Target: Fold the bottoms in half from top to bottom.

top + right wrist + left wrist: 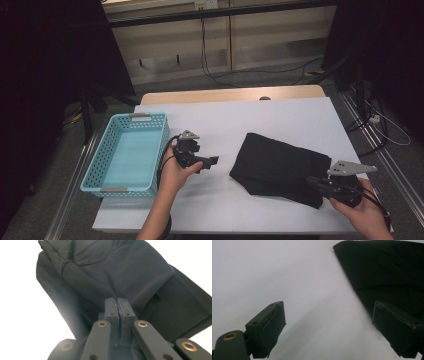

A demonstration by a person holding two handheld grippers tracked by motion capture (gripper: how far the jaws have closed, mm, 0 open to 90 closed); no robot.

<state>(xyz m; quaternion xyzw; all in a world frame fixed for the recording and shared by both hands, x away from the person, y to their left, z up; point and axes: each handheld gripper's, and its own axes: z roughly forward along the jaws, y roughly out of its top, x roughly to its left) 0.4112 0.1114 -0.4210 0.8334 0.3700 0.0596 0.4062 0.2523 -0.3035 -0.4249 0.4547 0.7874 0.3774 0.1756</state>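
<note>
Blue perforated basket (102,165) sits at the left edge of the table (280,117), nothing in it, well apart from the cloth. My left gripper (212,161) hovers just right of the basket, near the front-middle of the table, jaws wide apart with nothing between them; in the left gripper view the pads (273,327) frame bare white surface with the cloth corner off to one side. The folded black garment (280,165) lies on the right half of the table, toward the front edge, layered and a bit rumpled. My right gripper (312,181) sits at its front-right corner, jaws pressed together; the right gripper view shows the tips against the fabric's edge, but I can't tell if cloth is actually pinched. I'd judge it soft, light, floppy and not fragile, so it'll sag and unfold if lifted from one point. Best hold is a folded edge through all layers, one gripper at each corner. Nothing blocks the path to the basket.
</note>
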